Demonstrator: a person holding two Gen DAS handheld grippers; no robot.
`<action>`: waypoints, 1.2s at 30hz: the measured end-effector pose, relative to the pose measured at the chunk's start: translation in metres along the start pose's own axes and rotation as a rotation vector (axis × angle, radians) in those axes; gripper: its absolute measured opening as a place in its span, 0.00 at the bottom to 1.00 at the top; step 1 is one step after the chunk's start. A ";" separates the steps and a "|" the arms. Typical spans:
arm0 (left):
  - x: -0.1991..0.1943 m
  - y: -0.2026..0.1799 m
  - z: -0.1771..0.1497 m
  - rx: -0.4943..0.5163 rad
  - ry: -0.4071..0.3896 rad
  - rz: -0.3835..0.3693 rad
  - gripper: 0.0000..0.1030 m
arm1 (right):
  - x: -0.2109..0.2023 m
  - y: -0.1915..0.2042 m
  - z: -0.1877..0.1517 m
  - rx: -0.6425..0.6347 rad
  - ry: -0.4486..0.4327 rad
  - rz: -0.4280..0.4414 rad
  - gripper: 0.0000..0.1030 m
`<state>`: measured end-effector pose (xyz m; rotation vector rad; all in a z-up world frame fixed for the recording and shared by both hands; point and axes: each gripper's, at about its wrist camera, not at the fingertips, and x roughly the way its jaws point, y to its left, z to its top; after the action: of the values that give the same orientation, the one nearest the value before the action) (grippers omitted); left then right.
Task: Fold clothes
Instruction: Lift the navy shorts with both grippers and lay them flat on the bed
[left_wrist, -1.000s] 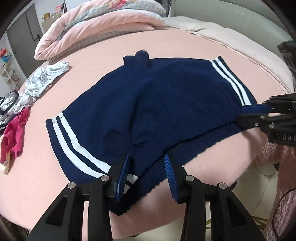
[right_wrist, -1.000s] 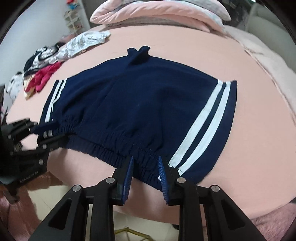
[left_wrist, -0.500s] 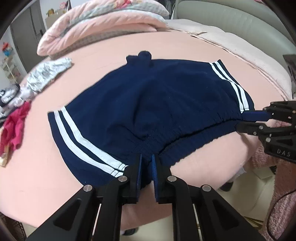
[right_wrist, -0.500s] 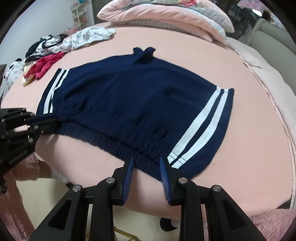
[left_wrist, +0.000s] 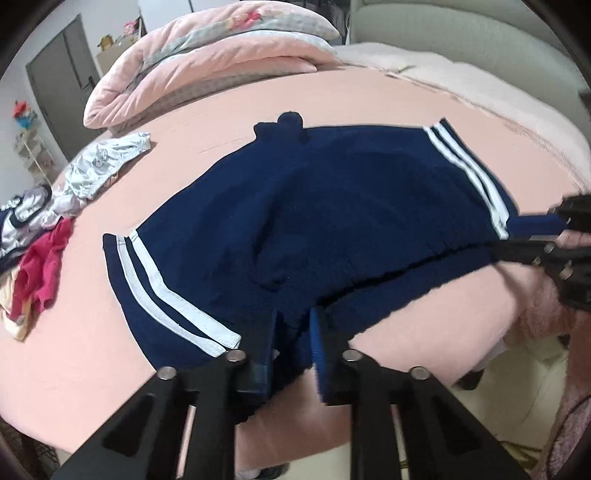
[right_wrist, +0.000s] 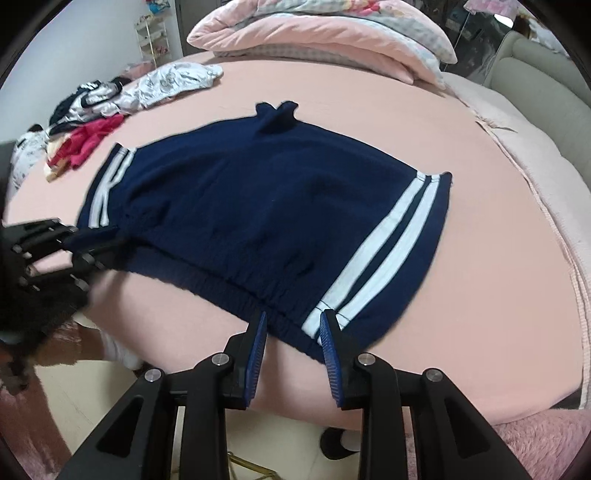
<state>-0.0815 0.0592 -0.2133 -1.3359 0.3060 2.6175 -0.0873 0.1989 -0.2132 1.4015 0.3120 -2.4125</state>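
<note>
The navy shorts (left_wrist: 332, 221) lay spread flat on the pink bed (left_wrist: 369, 99), waistband along the near edge and partly hanging over it, leg hems toward the middle of the bed. Two white stripes ran down each outer side of the garment.

The left gripper (left_wrist: 291, 343) was clamped on the waistband at the shorts' left corner, beside the stripes, with dark fabric bunched between its blue pads (left_wrist: 317, 347). In the right wrist view the same gripper (right_wrist: 92, 243) sat at the opposite end of the waistband, at the near edge.

The right gripper (right_wrist: 291, 339) stood over the waistband at the right corner, beside the white stripes. Its jaws were opening, the elastic edge lay between them, and the pads (right_wrist: 328, 343) did not appear to press on the cloth.

A folded pink quilt (right_wrist: 332, 33) rested at the far edge of the bed. A loose pile of clothes (right_wrist: 96, 122), white, dark and red, lay toward the far left corner, well apart from the shorts.
</note>
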 end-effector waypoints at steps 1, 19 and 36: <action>-0.001 0.003 0.001 -0.021 -0.001 -0.006 0.07 | 0.003 0.001 0.001 -0.007 0.005 -0.006 0.28; -0.025 0.023 -0.004 -0.129 0.045 -0.206 0.14 | -0.003 -0.026 -0.009 0.101 0.033 0.145 0.04; -0.032 0.077 -0.010 -0.327 0.069 -0.050 0.19 | -0.014 -0.068 -0.011 0.273 -0.024 0.105 0.08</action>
<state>-0.0753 -0.0203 -0.1855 -1.5092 -0.1531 2.6652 -0.0988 0.2673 -0.2048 1.4562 -0.0997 -2.4524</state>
